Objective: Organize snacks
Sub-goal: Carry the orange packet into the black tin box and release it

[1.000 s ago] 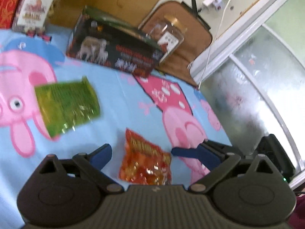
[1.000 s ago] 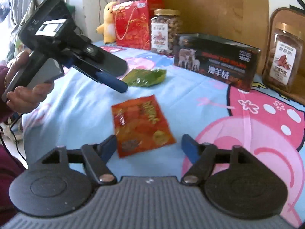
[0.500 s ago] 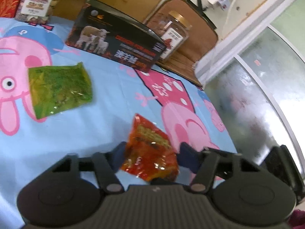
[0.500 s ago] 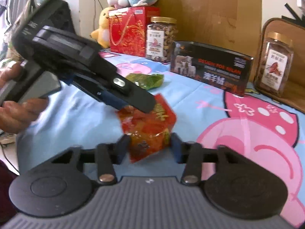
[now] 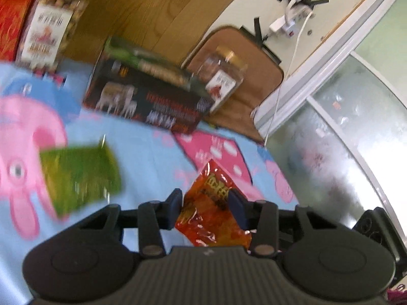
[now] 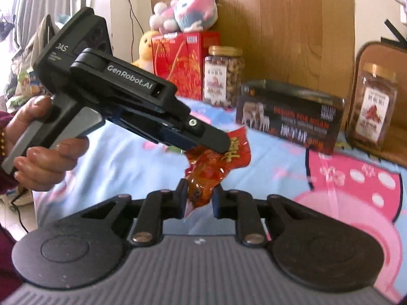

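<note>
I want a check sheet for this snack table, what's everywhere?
Surface: blue cartoon-pig cloth covers it.
Job's things: red snack packet lifted off the cloth, pinched at both ends; green snack packet lying flat.
Clutter: black box, two nut jars, red gift box, plush toys.
Grippers: left tongs and right tongs have just been closing, both now shut on the red packet.
Cables: white cord from a wall plug.
Surroundings: wooden board, glass door.
</note>
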Available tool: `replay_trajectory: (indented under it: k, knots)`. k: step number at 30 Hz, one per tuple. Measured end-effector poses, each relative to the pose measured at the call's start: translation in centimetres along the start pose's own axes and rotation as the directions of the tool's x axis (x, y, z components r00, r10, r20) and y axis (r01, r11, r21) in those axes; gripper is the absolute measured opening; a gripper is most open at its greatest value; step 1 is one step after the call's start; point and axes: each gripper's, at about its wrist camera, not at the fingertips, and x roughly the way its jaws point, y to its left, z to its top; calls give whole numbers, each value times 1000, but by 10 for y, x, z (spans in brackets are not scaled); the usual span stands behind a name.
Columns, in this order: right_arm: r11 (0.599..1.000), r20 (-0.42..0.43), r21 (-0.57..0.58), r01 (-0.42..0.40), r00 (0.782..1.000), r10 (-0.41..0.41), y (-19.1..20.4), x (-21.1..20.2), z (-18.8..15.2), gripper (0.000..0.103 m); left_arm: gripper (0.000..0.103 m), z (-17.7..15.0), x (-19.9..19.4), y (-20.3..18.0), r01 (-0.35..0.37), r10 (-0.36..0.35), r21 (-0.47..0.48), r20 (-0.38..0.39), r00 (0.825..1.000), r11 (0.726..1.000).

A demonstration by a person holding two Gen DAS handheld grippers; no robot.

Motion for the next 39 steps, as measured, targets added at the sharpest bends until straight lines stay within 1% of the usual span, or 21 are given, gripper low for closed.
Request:
replay_trajectory:
  k: [5, 8, 12, 14, 17, 21, 23, 25, 26, 27, 28, 29, 30, 32, 34, 36, 38, 39]
  knots:
    - [999, 61, -23, 37, 998, -36, -18, 13, 33, 18, 41, 53, 11, -9, 8, -11, 53, 55, 998, 999]
    - [999, 86, 15, 50, 995, -51, -43, 27, 60, 18, 41, 89, 27, -11, 0, -6, 81, 77, 997, 997]
    - [995, 94, 71, 64, 993, -70, -83, 48, 89, 18, 41, 131, 56, -9, -25, 15, 97, 96, 995, 995]
    - [994, 89, 90, 68, 993, -76, -101, 60, 100, 18, 41, 146, 71, -3, -36, 27, 87, 98, 995, 996]
    - [987, 73, 152, 54, 995, -66, -127, 78, 110, 18, 41, 160, 92, 7, -56, 50, 62, 94, 994, 997]
    - [975, 45, 217, 44, 997, -55, -150, 100, 112, 18, 40, 170, 113, 21, -83, 81, 32, 75, 994, 996]
    - [975, 29, 213, 60, 997, -68, -151, 107, 111, 18, 40, 171, 121, 26, -103, 101, 30, 65, 993, 994]
    - [975, 16, 207, 76, 997, -81, -151, 111, 109, 21, 41, 170, 126, 29, -120, 118, 34, 60, 991, 992]
    - [974, 15, 205, 91, 995, -96, -151, 112, 107, 24, 42, 171, 127, 31, -131, 128, 32, 63, 990, 991]
    - [974, 14, 201, 108, 993, -113, -152, 113, 107, 29, 45, 170, 128, 33, -139, 137, 27, 65, 988, 990]
    - [972, 10, 193, 136, 990, -141, -152, 114, 107, 33, 47, 171, 129, 34, -145, 144, 23, 64, 988, 989]
    - [968, 13, 184, 173, 984, -178, -151, 114, 106, 43, 47, 171, 129, 35, -146, 145, 18, 62, 988, 989]
    - [962, 21, 178, 206, 977, -213, -153, 113, 106, 50, 47, 170, 127, 36, -144, 143, 14, 61, 988, 990]
    - [950, 40, 189, 249, 965, -261, -156, 107, 105, 52, 47, 168, 119, 35, -135, 134, 14, 68, 989, 991]
    - [939, 55, 236, 250, 961, -270, -163, 98, 105, 52, 48, 166, 105, 32, -119, 116, 21, 82, 990, 993]
    - [925, 79, 280, 259, 954, -291, -164, 83, 103, 52, 49, 162, 87, 29, -110, 106, 33, 94, 990, 993]
    - [910, 106, 321, 263, 945, -311, -159, 64, 97, 52, 49, 151, 60, 28, -103, 97, 51, 110, 989, 993]
    - [906, 118, 341, 249, 945, -304, -153, 56, 91, 52, 49, 144, 47, 29, -105, 97, 64, 116, 988, 992]
